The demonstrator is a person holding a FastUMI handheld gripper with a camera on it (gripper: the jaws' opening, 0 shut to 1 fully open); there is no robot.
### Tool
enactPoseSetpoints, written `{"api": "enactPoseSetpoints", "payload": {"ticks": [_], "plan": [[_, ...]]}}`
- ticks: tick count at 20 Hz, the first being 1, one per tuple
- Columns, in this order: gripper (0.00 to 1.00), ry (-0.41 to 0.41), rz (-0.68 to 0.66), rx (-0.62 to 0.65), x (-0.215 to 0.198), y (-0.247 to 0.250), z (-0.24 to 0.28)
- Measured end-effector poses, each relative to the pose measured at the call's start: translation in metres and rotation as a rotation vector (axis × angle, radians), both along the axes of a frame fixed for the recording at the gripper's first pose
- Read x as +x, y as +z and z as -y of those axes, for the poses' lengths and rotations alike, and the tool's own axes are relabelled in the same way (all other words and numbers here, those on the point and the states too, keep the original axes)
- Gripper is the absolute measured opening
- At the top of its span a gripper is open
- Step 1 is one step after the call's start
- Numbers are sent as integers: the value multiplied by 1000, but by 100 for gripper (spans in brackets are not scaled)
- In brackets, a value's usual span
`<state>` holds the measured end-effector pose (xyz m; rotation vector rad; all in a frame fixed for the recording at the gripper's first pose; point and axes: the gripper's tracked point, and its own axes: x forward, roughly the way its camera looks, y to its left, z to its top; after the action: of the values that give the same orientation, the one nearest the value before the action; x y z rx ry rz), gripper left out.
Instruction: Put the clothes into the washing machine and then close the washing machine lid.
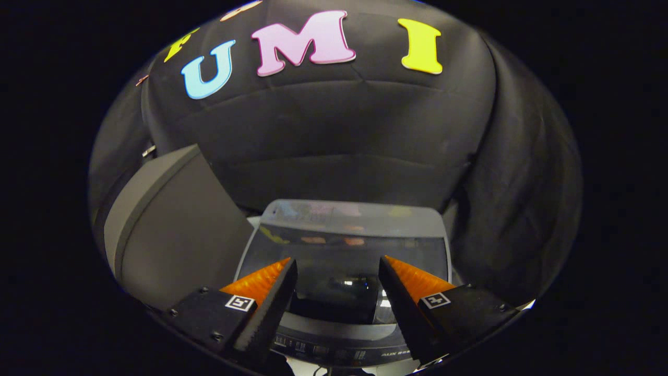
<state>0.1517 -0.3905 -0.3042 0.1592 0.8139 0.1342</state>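
Currently I'm hovering the tongs wide open, holding nothing, over the washing machine; lid looking shut, clothes possibly inside already.

washing machine: a small top-loader seen from above, its dark control strip nearest the fingers, standing against the booth's black wall.
lid: dark, glossy and see-through with a pale grey rear band; lying flat and closed over the tub.
drum: dimly visible through the lid, contents too dark to tell.
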Motion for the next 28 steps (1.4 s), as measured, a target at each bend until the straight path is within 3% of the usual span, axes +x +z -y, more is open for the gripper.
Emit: {"api": "enactPoseSetpoints", "payload": {"ticks": [3,8,14,21,28], "plan": [[99,-45,89,16,18,31,1],[99,-52,312,-21,44,97,-16],[99,-110,593,0,33,193,-45],[99,-235,607,10,2,224,-80],[99,-257,635,-29,-22,240,-113]]}}
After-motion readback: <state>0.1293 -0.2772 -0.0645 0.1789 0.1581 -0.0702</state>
